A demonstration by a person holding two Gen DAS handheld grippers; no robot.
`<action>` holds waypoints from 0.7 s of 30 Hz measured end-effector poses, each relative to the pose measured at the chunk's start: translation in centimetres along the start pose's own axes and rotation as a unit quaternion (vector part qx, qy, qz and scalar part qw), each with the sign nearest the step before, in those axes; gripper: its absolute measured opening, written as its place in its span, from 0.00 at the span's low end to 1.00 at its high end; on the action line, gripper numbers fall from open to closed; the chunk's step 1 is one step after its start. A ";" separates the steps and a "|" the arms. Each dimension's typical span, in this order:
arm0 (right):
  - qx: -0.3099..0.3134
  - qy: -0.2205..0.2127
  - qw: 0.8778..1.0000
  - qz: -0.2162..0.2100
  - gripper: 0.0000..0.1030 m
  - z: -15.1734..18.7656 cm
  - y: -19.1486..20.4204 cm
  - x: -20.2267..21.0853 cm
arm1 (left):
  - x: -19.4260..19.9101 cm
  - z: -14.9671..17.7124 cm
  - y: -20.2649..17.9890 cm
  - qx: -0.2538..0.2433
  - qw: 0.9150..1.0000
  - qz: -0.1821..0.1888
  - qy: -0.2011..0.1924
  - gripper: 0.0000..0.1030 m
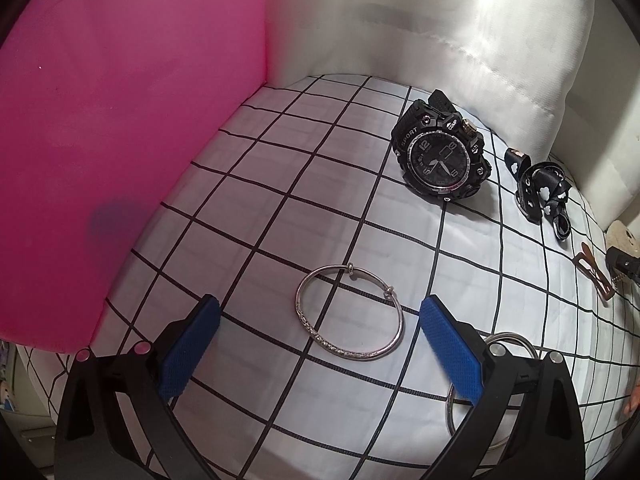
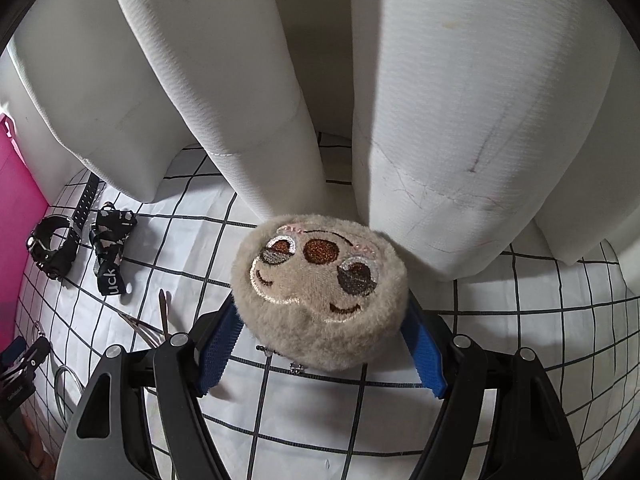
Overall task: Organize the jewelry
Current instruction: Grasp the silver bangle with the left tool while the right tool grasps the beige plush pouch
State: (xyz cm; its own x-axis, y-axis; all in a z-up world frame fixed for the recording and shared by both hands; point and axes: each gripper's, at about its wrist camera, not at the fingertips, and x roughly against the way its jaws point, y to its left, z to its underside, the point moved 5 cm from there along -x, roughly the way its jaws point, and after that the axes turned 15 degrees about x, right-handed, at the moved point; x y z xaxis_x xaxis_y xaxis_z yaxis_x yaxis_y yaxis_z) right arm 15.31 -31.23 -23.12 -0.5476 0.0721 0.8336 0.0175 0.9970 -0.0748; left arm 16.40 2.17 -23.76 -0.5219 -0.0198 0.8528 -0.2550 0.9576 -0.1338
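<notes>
Right jaws: I hold my right gripper (image 2: 320,344) wide, its blue pads (image 2: 218,354) clasping the sides of the plush pouch (image 2: 320,276); the fur bulges over both pads, so I judge the pouch gripped, not merely straddled.
Left jaws: my left gripper (image 1: 320,344) stands open and empty above the checked cloth (image 1: 280,200).
Between left pads: the silver bangle (image 1: 350,312) lies flat on the cloth, apart from both pads.
Under left finger: a second ring (image 1: 492,392) lies half hidden behind my right-hand pad (image 1: 452,352).
Further out: the black watch (image 1: 440,152) and the cloud-print strap (image 1: 540,188) lie near the white cushion (image 1: 500,60); the pink box (image 1: 120,140) stands at the left.
Step in hand, as I judge it: carrying the pouch as a container for the small pieces.
Grip advice: keep the pads low on the plush sides, since soft pile can slip.
Left-hand advice: descend squarely over the bangle, then close on its rim, avoiding the hidden ring.
Risk: the bead chain (image 2: 280,354) dangling under the pouch may snag.
</notes>
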 end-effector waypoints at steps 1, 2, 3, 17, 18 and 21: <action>0.001 -0.001 1.000 0.002 0.70 -0.2 0.0 -0.1 | -0.1 0.0 0.0 0.000 1.000 0.001 -0.005 0.95; 0.003 -0.001 1.000 0.005 0.70 -0.3 0.2 -0.3 | -0.2 -0.1 0.0 0.000 1.000 0.001 -0.008 0.95; 0.006 -0.002 1.000 0.008 0.70 -0.4 0.2 -0.4 | 0.0 0.1 -0.1 0.001 1.000 0.001 -0.010 0.95; 0.030 -0.015 0.999 0.019 0.63 -1.0 2.6 -1.8 | 1.7 1.3 -0.8 -0.015 0.999 0.013 -0.025 0.74; 0.031 -0.016 0.999 0.018 0.62 -0.5 2.2 -1.3 | 1.9 1.5 -0.9 -0.019 0.999 0.016 -0.027 0.71; 0.032 -0.019 0.999 0.014 0.60 -0.4 2.6 -1.2 | 2.4 1.9 -1.7 -0.035 0.999 0.027 -0.032 0.51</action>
State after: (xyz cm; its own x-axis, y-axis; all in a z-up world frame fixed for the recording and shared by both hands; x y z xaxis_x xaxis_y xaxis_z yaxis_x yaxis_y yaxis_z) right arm 16.33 -28.67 -24.14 -0.5797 0.0986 0.8088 -0.0186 0.9908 -0.1342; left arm 14.00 -0.02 -22.49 -0.5855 0.0153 0.8105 -0.1698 0.9753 -0.1411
